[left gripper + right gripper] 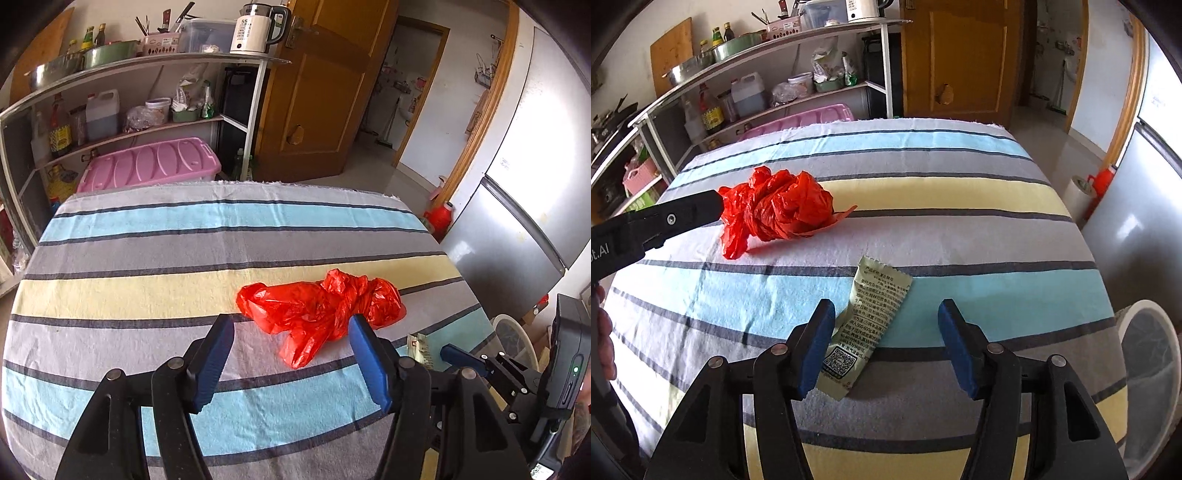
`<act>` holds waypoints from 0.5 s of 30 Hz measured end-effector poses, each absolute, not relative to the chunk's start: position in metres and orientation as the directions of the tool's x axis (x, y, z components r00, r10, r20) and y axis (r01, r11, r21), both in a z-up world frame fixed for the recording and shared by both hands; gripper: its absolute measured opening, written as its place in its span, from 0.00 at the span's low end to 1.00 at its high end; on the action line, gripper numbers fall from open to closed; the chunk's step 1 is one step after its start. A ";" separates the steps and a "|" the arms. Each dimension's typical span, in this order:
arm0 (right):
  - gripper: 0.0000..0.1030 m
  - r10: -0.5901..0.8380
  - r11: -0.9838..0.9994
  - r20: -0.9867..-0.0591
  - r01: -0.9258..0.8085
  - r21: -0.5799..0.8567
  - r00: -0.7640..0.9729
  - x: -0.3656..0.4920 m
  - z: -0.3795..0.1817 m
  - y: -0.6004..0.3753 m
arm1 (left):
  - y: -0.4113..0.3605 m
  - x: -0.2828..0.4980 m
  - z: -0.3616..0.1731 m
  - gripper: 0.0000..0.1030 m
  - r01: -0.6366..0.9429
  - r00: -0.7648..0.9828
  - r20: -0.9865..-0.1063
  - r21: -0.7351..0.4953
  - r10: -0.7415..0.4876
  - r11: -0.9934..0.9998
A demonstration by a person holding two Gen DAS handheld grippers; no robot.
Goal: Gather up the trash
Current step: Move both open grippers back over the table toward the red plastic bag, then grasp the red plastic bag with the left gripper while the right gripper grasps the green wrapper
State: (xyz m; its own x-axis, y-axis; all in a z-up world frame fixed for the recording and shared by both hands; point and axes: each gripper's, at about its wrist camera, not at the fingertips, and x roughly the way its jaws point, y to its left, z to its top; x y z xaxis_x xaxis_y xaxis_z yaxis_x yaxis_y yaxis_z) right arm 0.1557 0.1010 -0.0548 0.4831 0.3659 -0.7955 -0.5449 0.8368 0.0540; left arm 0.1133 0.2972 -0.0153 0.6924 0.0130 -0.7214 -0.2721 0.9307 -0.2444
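A crumpled red plastic bag [321,306] lies on the striped tablecloth [147,288]. My left gripper [291,325] is open just short of it, and the bag's near tail reaches between the blue fingertips without touching the pads. A pale green printed wrapper [871,317] lies flat on the cloth. Over it stands my right gripper [886,308], open, with the wrapper's near end beside the left finger. The red bag [775,210] shows again in the right wrist view, where one of the left gripper's black fingers [698,208] touches its left side.
A white mesh bin [1148,354] stands on the floor off the table's right edge. Shelves [122,136] with bottles and a pink storage box [147,166] stand behind the table. A grey fridge [528,177] is at the right, with a wooden door [317,92] beyond.
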 end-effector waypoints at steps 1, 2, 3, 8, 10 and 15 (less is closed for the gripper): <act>0.57 0.365 0.839 -0.794 -0.542 0.054 0.486 0.156 -0.055 0.098 | 0.294 0.116 -0.018 0.62 -0.259 0.685 -0.728 -0.247 -0.002 0.934; 0.56 0.367 0.840 -0.794 -0.540 0.059 0.485 0.158 -0.056 0.095 | 0.289 0.118 -0.021 0.62 -0.238 0.681 -0.732 -0.242 -0.016 0.941; 0.51 0.368 0.840 -0.794 -0.538 0.061 0.484 0.160 -0.056 0.092 | 0.284 0.120 -0.024 0.62 -0.226 0.676 -0.736 -0.238 -0.024 0.945; 0.44 0.355 0.844 -0.792 -0.534 0.044 0.496 0.165 -0.056 0.082 | 0.267 0.124 -0.033 0.62 -0.178 0.654 -0.754 -0.234 -0.063 0.956; 0.43 0.360 0.843 -0.792 -0.536 0.049 0.493 0.167 -0.056 0.080 | 0.262 0.122 -0.029 0.62 -0.182 0.659 -0.752 -0.161 -0.001 0.970; 0.42 0.366 0.841 -0.790 -0.538 0.054 0.492 0.167 -0.056 0.079 | 0.260 0.120 -0.007 0.69 -0.145 0.694 -0.715 -0.029 0.081 0.989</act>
State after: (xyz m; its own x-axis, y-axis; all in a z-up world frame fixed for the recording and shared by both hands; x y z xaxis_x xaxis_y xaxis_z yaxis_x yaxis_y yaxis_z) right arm 0.1673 0.0787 -0.0561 0.4918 0.3656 -0.7903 -0.5381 0.8411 0.0542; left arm 0.1195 0.2601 -0.0071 0.6940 0.0813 -0.7154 -0.1453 0.9890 -0.0285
